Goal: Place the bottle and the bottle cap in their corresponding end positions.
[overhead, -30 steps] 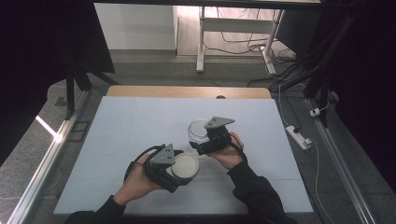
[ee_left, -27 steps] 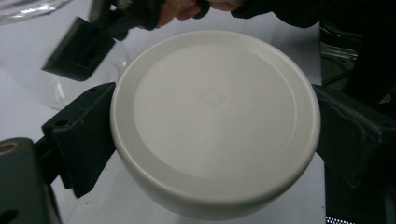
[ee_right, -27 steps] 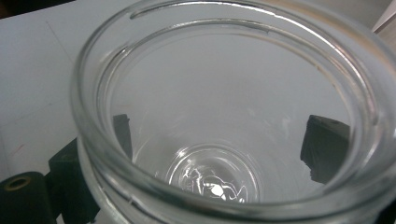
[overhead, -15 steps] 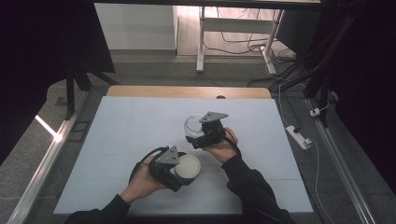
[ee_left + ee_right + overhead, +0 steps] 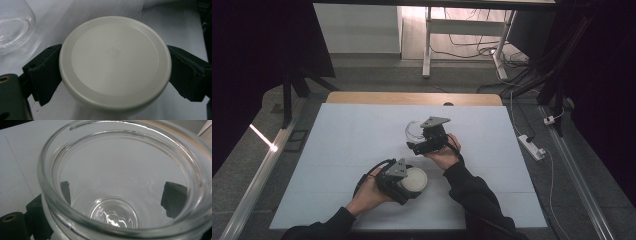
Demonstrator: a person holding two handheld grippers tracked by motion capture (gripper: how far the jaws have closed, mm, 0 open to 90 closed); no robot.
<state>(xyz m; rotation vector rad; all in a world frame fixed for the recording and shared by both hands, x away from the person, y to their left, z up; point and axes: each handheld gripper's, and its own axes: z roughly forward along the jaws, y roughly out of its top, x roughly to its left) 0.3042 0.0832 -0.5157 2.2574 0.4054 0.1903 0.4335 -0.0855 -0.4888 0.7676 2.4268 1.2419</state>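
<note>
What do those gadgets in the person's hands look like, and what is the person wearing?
Each hand carries a chunky black tool: the left tool and right tool both have a grey three-cornered plate on top and two blocky black jaws. A black cable loops from the left one. The sleeves are dark.

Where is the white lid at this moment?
In the high view the white lid is between the jaws of the left gripper, near the table's front edge, left of and nearer than the glass jar.

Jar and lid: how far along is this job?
The lid is off the jar, so they are already apart. In hand: the left tool clamps the lid and the right tool grips the empty jar. Whether closing comes next can't be told.
</note>
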